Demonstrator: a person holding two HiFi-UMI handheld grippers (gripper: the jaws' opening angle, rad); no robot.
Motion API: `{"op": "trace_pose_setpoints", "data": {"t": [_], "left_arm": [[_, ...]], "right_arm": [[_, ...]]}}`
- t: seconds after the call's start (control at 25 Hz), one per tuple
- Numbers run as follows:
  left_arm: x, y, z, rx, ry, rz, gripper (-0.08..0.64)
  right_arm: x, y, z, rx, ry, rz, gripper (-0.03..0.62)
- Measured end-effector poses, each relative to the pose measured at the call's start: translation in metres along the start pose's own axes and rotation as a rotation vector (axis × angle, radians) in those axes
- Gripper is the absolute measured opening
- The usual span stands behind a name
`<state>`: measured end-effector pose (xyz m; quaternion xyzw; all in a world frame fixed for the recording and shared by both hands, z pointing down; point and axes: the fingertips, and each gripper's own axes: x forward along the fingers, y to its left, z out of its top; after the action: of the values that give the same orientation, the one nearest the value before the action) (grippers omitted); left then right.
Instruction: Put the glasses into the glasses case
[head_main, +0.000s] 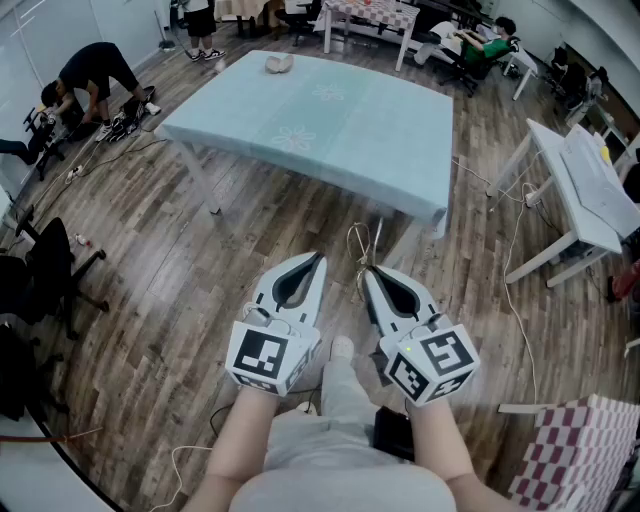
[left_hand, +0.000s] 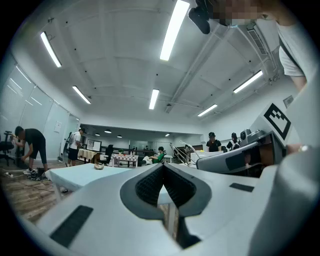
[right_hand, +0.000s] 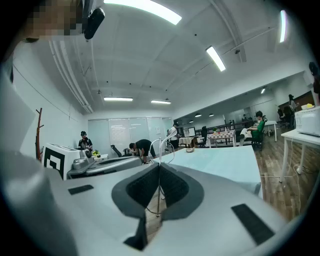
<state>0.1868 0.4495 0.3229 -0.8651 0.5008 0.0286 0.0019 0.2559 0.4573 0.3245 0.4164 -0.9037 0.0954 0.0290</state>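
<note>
The glasses (head_main: 364, 248) are thin wire ones, pinched between the pads of the right gripper (head_main: 374, 272). Its jaws are closed on the frame. In the right gripper view the glasses (right_hand: 159, 150) run as one fine line up through the closed pads of the right gripper (right_hand: 159, 167), and the wire loops curl out just past the tips. So the frame stands on end in the grip, not flat.

Just beside it, the left gripper (head_main: 316, 260) is closed too. The left gripper view shows the pads of the left gripper (left_hand: 163, 166) meeting with nothing between them. Both grippers are held out over the wooden floor (head_main: 200, 270), short of the table (head_main: 330, 130).

The only thing on the table is a small pale object near its far edge, which is probably the glasses case (head_main: 279, 64) (it is too small here to see a lid or an opening). It lies well apart from both grippers, straight ahead and somewhat to the left, so it is more in line with the empty left gripper than with the one carrying the glasses. I judge that the table must be approached first, with the free gripper steadying or opening the case.
</note>
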Motion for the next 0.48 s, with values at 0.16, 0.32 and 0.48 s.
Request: {"op": "trace_pose_setpoints", "data": {"t": [0.16, 0.32, 0.48], "left_arm": [[-0.030, -0.019, 0.014, 0.032, -0.026, -0.008, 0.009], [-0.053, -0.032, 0.022, 0.038, -0.043, -0.010, 0.009], [-0.064, -0.043, 0.020, 0.053, -0.042, -0.020, 0.009]], "right_arm": [[-0.027, 0.025, 0.003, -0.010, -0.021, -0.014, 0.012], [-0.046, 0.044, 0.002, -0.023, -0.026, -0.018, 0.012], [-0.056, 0.051, -0.002, -0.036, -0.030, -0.019, 0.012]]}}
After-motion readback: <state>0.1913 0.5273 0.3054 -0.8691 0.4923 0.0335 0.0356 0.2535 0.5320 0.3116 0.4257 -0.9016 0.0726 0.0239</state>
